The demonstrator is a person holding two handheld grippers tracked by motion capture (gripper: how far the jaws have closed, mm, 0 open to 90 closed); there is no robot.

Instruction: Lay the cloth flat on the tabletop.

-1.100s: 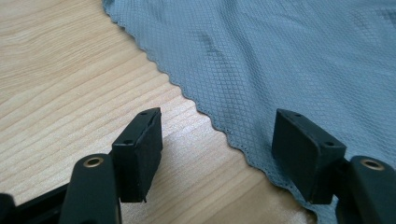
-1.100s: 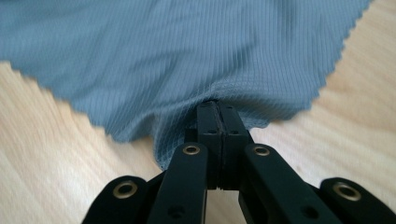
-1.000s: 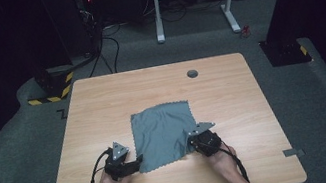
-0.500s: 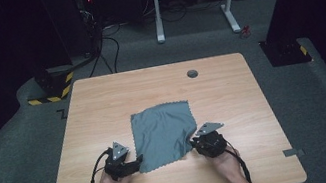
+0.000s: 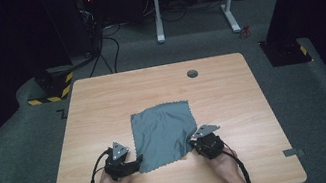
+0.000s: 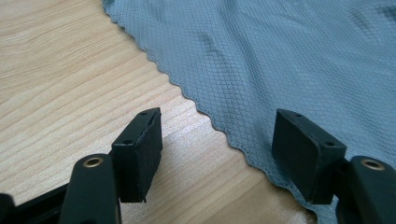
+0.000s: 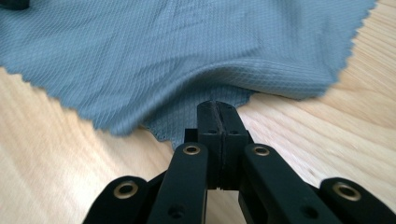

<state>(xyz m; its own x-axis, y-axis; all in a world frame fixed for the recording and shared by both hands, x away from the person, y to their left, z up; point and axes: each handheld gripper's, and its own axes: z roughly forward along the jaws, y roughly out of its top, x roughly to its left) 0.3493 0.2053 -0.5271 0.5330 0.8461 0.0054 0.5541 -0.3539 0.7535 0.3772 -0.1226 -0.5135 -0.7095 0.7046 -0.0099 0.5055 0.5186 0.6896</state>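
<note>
Looks like the corner-grabbing step of handling the cloth (image 5: pixel 163 134). The grey cloth lies flat on the desk (image 5: pixel 231 89), between the two tools. The right tool (image 7: pixel 217 108) has just been closing and is now clenched, with the near cloth corner right at its tip; whether it actually pinches fabric is hard to tell. The left tool (image 6: pixel 217 142) is released, jaws spread over the scalloped edge, one pad over wood, one over cloth. Next move probably calls for the left tool to clamp that edge. Count: one cloth, two tools, one desk.
</note>
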